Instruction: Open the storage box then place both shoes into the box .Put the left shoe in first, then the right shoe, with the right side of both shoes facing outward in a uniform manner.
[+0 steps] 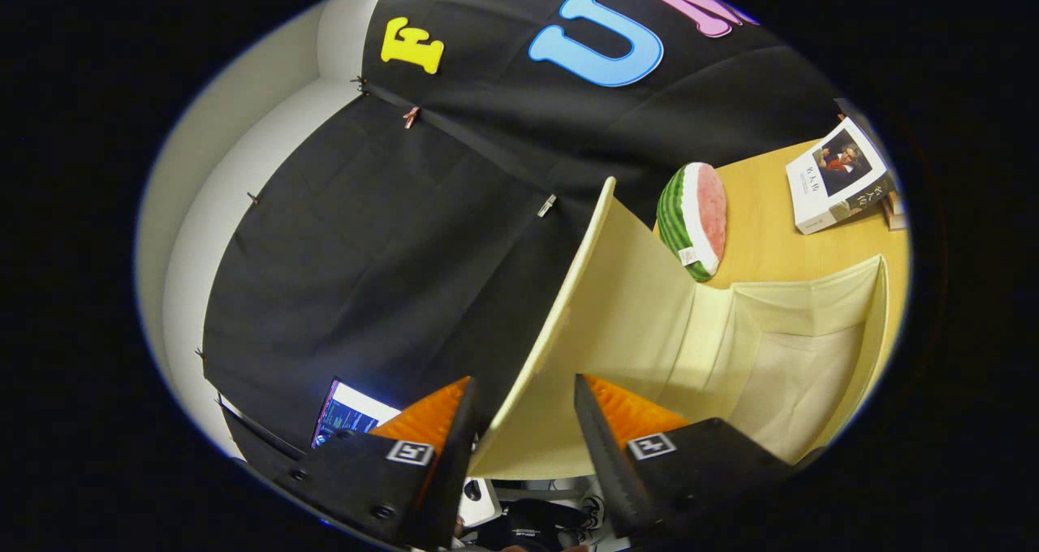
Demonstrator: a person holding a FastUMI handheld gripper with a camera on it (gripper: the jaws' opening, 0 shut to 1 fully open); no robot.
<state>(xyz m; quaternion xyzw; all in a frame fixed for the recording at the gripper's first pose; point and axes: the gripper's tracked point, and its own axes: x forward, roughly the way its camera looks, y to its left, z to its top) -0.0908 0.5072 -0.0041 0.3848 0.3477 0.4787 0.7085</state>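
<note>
Two fingers of the tool [523,422] stand apart, and we see the raised lid [592,325] of the storage box [812,357] running up between them. The lid's edge passes through the gap near the left finger; whether either finger actually presses on it, we cannot tell. The gap looks wide, so we read the tool as spread rather than pinching. The box lies open just beyond the right finger, its pale cloth inside bare. It sits on a wooden table [771,243]. Past the box a watermelon-slice cushion [692,219] stands on the table, and further off lies a book [836,177]. Below the fingers we glimpse dark shoes [536,528], partly hidden. A lit screen [345,412] shows by the left finger.
</note>
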